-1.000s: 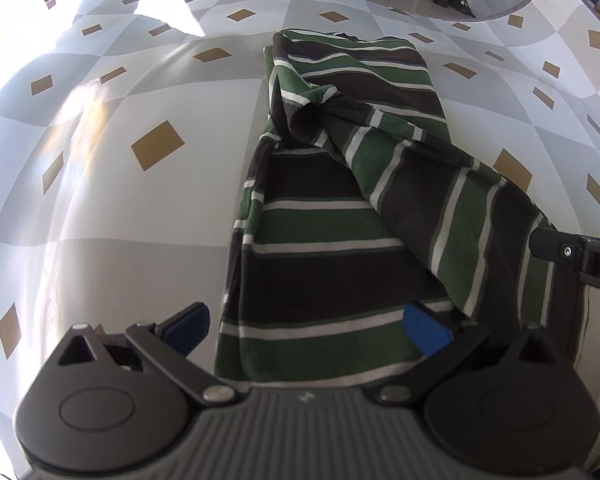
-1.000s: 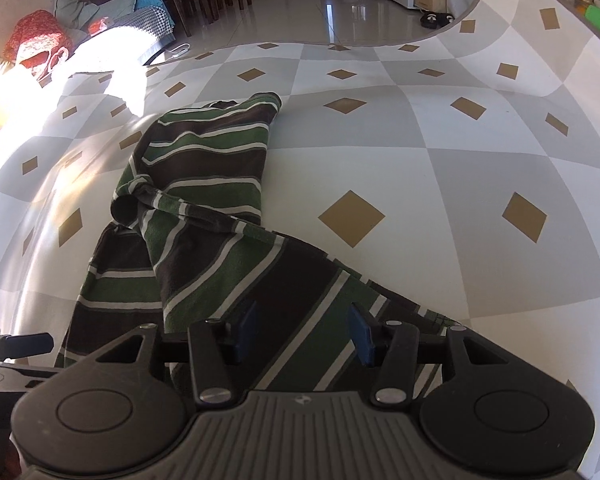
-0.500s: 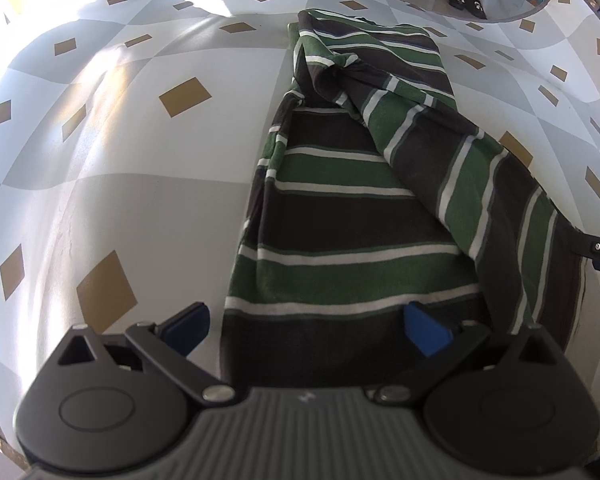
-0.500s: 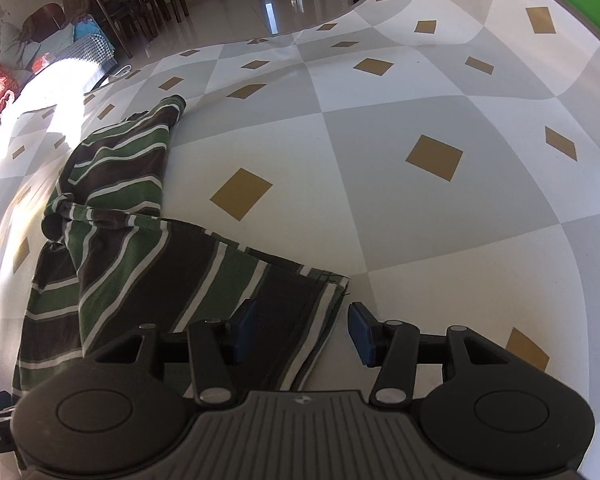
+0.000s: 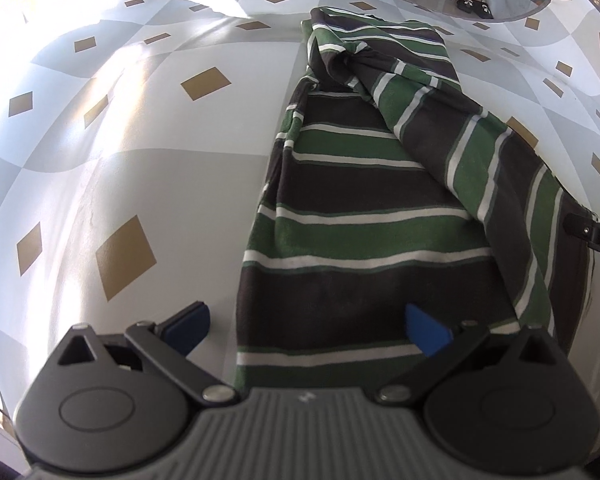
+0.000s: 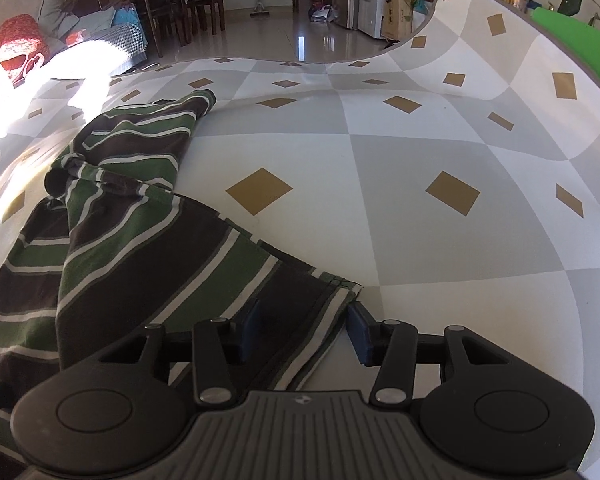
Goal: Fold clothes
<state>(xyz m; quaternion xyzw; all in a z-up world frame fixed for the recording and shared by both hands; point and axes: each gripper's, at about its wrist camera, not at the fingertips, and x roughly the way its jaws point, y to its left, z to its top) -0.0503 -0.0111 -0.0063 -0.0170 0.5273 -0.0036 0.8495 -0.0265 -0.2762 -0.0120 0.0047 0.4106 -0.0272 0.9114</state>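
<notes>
Lying lengthwise on the table (image 5: 148, 184), the striped shirt (image 5: 360, 216) looks half folded (one flap crosses it). Left gripper (image 5: 306, 326) gapes wide; right gripper (image 6: 302, 330), narrowing, straddles the flap's corner, seemingly ungripped.

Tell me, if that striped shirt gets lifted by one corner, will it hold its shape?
Probably not. The striped shirt already lies in soft folds with a twisted bunch, so it should droop. It looks thin and light. On the smooth tablecloth it would likely slide when tugged.
</notes>
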